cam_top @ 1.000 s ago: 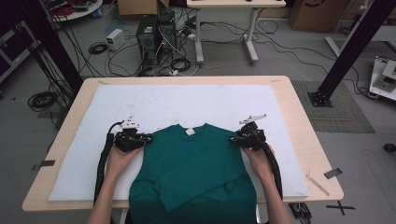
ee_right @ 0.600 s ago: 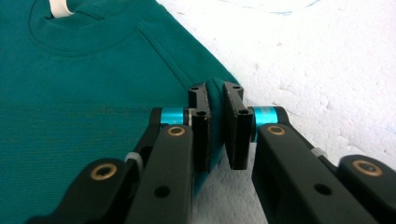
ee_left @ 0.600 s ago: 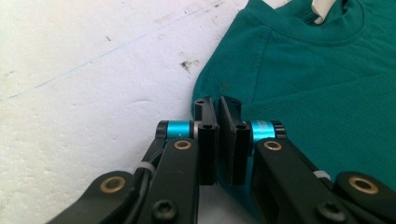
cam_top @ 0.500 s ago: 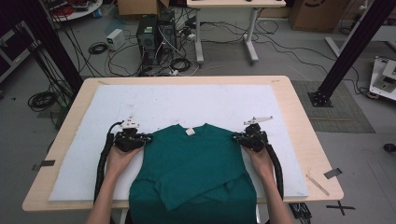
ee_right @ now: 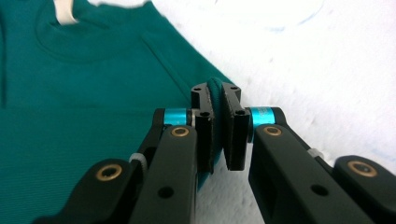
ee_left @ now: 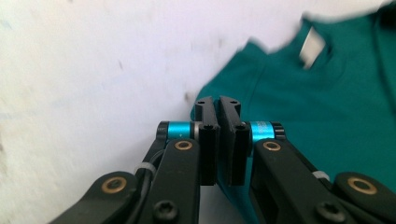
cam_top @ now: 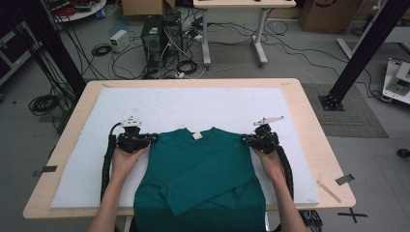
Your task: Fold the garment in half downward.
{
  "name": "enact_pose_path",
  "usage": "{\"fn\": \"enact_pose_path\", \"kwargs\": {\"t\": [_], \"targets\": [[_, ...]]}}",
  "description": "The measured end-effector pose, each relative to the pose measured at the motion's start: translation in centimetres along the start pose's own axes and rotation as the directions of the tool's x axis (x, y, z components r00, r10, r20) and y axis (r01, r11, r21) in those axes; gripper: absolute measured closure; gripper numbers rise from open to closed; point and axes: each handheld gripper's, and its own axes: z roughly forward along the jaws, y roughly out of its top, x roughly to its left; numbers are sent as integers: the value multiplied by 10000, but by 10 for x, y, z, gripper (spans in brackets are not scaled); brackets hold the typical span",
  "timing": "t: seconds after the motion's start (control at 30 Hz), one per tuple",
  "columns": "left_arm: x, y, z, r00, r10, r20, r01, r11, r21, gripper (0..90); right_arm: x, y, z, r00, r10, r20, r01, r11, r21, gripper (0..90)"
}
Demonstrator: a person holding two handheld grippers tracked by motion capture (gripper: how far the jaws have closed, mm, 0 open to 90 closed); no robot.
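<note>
High view: teal shirt (cam_top: 203, 169), sleeves folded across.

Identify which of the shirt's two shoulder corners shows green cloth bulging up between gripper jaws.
The shoulder corner in the right gripper: cloth bulges between its jaws.

One green shirt (cam_top: 200, 169) bearing one white neck label (cam_top: 197, 136); one white mat (cam_top: 193, 108) on one wooden bench (cam_top: 314, 145); two hand-held grippers, the left hand-held gripper (cam_top: 145, 139) and the right hand-held gripper (cam_top: 247, 139); two forearms.
</note>
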Motion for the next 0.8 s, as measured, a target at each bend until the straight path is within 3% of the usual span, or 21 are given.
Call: {"fn": "enact_pose_path", "kwargs": {"t": [0.13, 0.23, 0.3, 0.37, 0.47, 0.53, 0.6, 0.67, 0.73, 0.8], "targets": [[-1, 14, 4, 9993, 75, -377, -76, 10000, -32, 863, -4, 12, -2, 9999, 71, 81, -70, 9999, -84, 861], [3, 23, 12, 9980, 49, -630, -37, 9998, 199, 863, -8, 21, 0, 9996, 247, 111, -245, 9996, -127, 861], [8, 25, 16, 9980, -148, -620, 147, 9999, -20, 863, -10, 26, 3, 9992, 337, 194, -334, 9994, -124, 861], [14, 27, 20, 9961, -558, -686, 568, 9983, 123, 863, -14, 30, 6, 9992, 364, 176, -361, 9992, -165, 861], [20, 35, 24, 9941, -723, -812, 757, 9963, 400, 863, -23, 37, 10, 9951, 973, -190, -978, 9948, -282, 862], [24, 41, 23, 9918, -1054, -724, 1069, 9941, 182, 863, -26, 43, 13, 9925, 1211, -188, -1216, 9922, -266, 863], [27, 50, 23, 9917, -1049, -739, 1068, 9940, 224, 863, -28, 50, 16, 9935, 1140, -46, -1140, 9932, -225, 863], [28, 56, 22, 9926, -908, -801, 899, 9958, -145, 863, -30, 56, 16, 9924, 1230, -2, -1229, 9921, -269, 862], [31, 61, 25, 9892, -1124, -939, 1137, 9935, 96, 863, -33, 62, 15, 9903, 1386, -24, -1386, 9893, -458, 862], [34, 64, 29, 9892, -1046, -1022, 1075, 9939, 236, 863, -35, 68, 16, 9899, 1415, 3, -1413, 9891, -423, 862]]}}
